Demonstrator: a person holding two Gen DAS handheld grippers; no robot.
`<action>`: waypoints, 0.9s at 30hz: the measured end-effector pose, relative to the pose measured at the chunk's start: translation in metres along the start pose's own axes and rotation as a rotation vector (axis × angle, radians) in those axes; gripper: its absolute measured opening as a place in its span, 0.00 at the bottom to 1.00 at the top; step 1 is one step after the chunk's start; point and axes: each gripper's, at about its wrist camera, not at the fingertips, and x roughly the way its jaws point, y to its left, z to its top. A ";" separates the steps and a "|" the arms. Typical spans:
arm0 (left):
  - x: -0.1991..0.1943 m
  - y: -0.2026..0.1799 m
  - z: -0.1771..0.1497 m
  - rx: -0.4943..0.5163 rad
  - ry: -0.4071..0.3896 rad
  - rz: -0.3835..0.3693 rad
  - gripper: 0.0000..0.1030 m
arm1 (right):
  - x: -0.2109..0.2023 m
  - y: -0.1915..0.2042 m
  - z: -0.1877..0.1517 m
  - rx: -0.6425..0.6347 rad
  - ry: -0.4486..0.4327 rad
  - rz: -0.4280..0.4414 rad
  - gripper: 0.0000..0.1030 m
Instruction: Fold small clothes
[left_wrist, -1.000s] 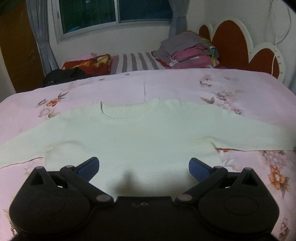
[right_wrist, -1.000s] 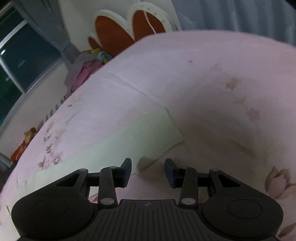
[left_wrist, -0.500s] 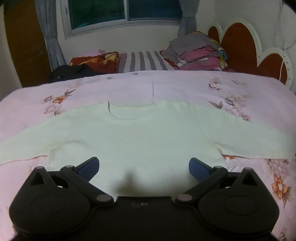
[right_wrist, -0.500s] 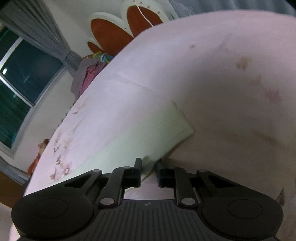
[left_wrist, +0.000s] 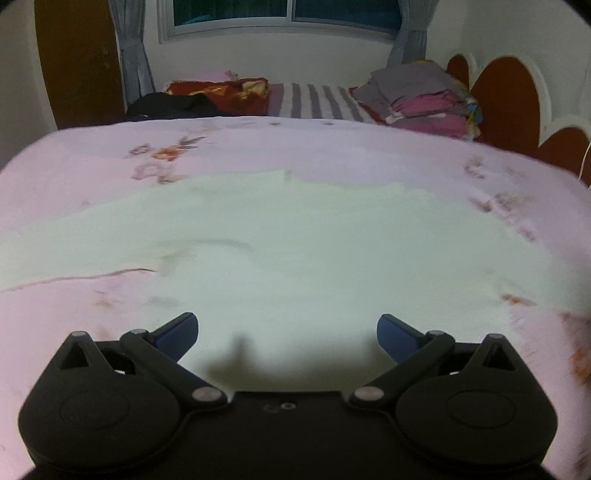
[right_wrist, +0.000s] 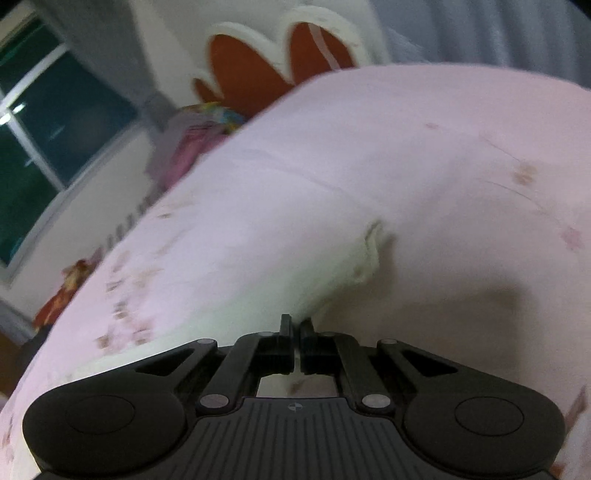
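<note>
I count one cream sweater (left_wrist: 295, 251) spread flat on the pink bed (left_wrist: 92, 166), filling the centre of my left view. My right tool (right_wrist: 295, 326) has just closed narrow on the sleeve (right_wrist: 332, 280) near its cuff at about 1 o'clock. My left tool (left_wrist: 287, 328) stands wide, holding nothing. I judge the first sleeve fold is beginning; next, carry that sleeve across the body.

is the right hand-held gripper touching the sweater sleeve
Touching. In the right wrist view the right hand-held gripper is shut on the pale sleeve, whose edge runs into the closed jaws and lifts off the bedsheet.
</note>
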 end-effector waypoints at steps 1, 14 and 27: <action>0.001 0.007 -0.001 0.008 -0.007 0.009 1.00 | -0.003 0.014 -0.003 -0.023 -0.001 0.019 0.02; 0.013 0.110 0.009 -0.060 -0.031 -0.121 1.00 | -0.022 0.250 -0.131 -0.422 0.096 0.252 0.02; 0.011 0.183 -0.003 -0.176 0.003 -0.155 0.99 | 0.027 0.362 -0.264 -0.675 0.278 0.365 0.02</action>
